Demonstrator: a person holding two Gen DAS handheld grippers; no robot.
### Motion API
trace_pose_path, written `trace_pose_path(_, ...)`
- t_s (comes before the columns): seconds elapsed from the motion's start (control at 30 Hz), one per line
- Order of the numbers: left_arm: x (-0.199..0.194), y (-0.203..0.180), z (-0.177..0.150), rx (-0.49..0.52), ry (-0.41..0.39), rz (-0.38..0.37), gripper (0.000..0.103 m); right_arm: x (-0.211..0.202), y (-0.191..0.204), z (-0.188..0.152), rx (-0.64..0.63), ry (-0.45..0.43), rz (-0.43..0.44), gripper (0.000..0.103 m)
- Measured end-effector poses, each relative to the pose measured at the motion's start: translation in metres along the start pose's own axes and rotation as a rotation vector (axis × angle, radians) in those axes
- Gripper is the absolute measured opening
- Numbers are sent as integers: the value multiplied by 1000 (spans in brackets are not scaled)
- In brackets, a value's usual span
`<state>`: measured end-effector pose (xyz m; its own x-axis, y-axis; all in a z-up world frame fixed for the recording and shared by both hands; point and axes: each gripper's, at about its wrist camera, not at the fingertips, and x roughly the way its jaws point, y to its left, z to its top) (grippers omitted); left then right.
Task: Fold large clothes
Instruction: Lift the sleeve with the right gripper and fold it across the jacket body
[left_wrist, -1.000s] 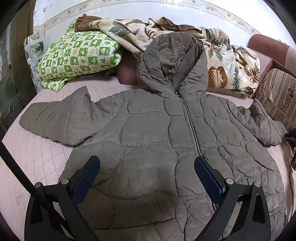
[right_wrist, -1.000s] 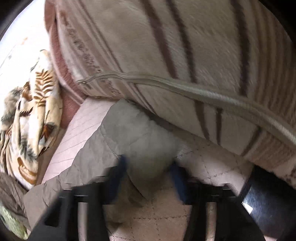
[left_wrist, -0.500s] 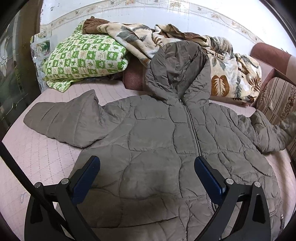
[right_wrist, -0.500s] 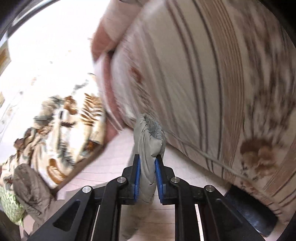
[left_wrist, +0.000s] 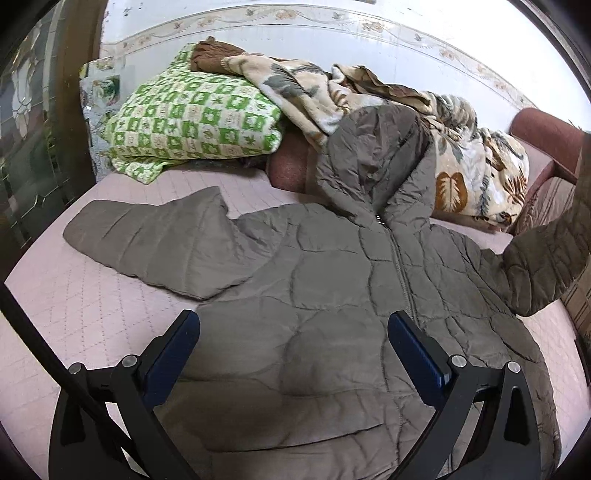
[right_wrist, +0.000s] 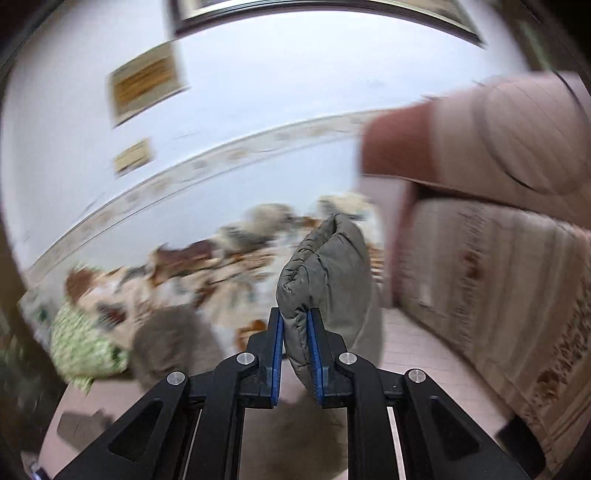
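A grey-brown quilted hooded jacket (left_wrist: 314, 295) lies front up and zipped on a pink quilted bed cover (left_wrist: 74, 314). Its hood (left_wrist: 373, 158) rests against the bedding at the back. Its left sleeve (left_wrist: 147, 240) lies flat to the left. My left gripper (left_wrist: 291, 350) is open and empty above the jacket's lower front. My right gripper (right_wrist: 295, 332) is shut on the cuff of the right sleeve (right_wrist: 325, 266), which is raised off the bed; the lifted sleeve also shows in the left wrist view (left_wrist: 546, 258).
A green checked pillow (left_wrist: 192, 122) and a leaf-print blanket (left_wrist: 461, 166) are piled along the back wall. A striped cushion (right_wrist: 498, 295) and a reddish sofa arm (left_wrist: 543, 136) stand at the right. A dark cabinet (left_wrist: 33, 129) stands at the left.
My right gripper closed on the right sleeve cuff and lifted it off the bed, swinging up and toward the jacket. The left gripper drew back slightly and stayed open.
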<state>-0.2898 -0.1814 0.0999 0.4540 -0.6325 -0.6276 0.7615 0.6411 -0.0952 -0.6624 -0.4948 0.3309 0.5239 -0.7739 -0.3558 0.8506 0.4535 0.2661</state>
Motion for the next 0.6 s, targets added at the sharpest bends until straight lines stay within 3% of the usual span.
trace_pose_path(0.27,-8,37,1,-63,-3,26,102,13,138,-35,-166,80,198,14)
trace_pose_path(0.4,-12,53,1,-91,-2,43,102,32,203,-70,-235,149,282,14)
trace_pose_path(0.6,-15,74,3,-138,-7,70,102,72,267,-136,-290,273,353,14)
